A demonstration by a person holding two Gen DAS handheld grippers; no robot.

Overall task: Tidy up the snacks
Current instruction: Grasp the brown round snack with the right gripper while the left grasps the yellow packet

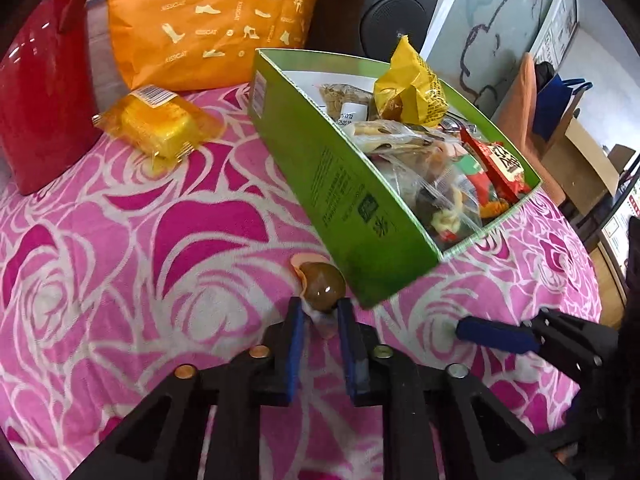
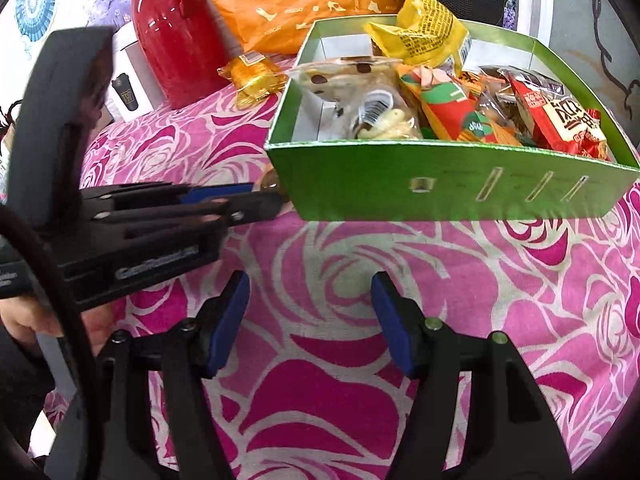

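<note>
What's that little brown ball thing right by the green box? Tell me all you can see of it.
The brown ball is a small round snack sealed in clear, glossy wrap, with a light glint on top and a peach-coloured tab of wrapper at its far side. It lies on the pink rose-patterned cloth, close beside the near corner of the green box. The left gripper has closed its blue fingers on the crinkled wrapper end nearest the camera. What it is made of, I cannot tell.
</note>
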